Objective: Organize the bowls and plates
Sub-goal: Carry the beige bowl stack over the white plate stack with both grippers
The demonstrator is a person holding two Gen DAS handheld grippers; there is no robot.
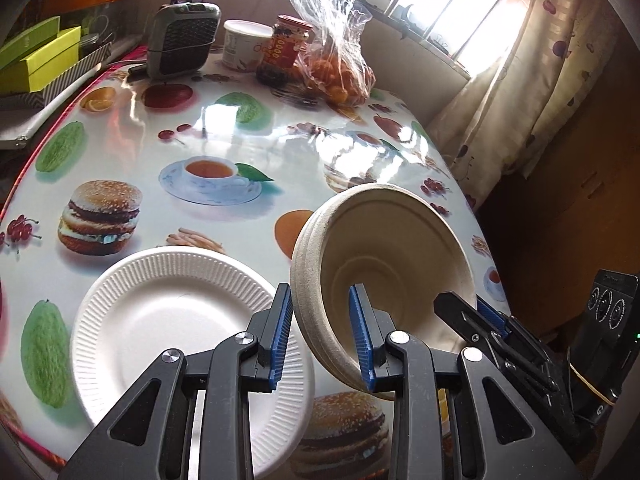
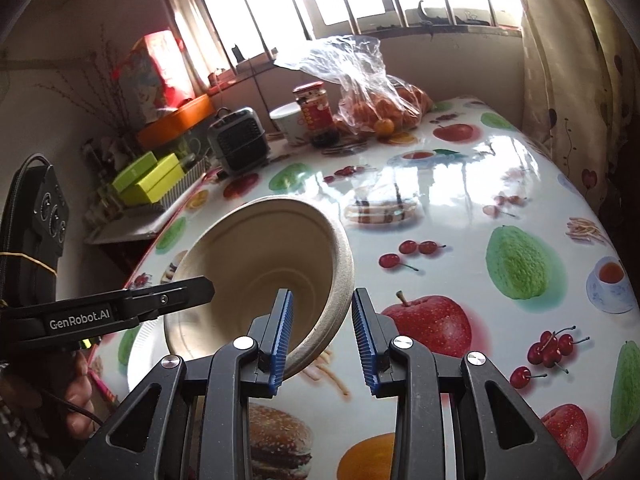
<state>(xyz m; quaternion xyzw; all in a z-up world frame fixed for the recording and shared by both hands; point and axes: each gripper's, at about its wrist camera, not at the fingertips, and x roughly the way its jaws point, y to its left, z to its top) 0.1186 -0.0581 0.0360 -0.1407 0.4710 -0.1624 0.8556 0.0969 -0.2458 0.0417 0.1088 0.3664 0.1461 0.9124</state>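
- Left gripper (image 1: 322,336): its blue-padded fingers straddle the rim of a tan paper bowl (image 1: 384,264), tilted on its side and lifted above the table's near edge.
- Right gripper (image 2: 322,336): its fingers straddle the opposite rim; whether either pair presses the wall, I cannot tell.
- White ribbed paper plate (image 1: 160,320) lies flat at the near edge, just left of the bowl.
- Fruit-print table (image 1: 248,140).
- Far edge: small heater (image 1: 182,40), white tub (image 1: 244,44), jar (image 1: 284,48), bagged oranges (image 1: 336,68).

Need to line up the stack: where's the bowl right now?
The bowl is tilted in the air between both grippers, left gripper and right gripper each straddling its rim, just right of the white plate on the table.
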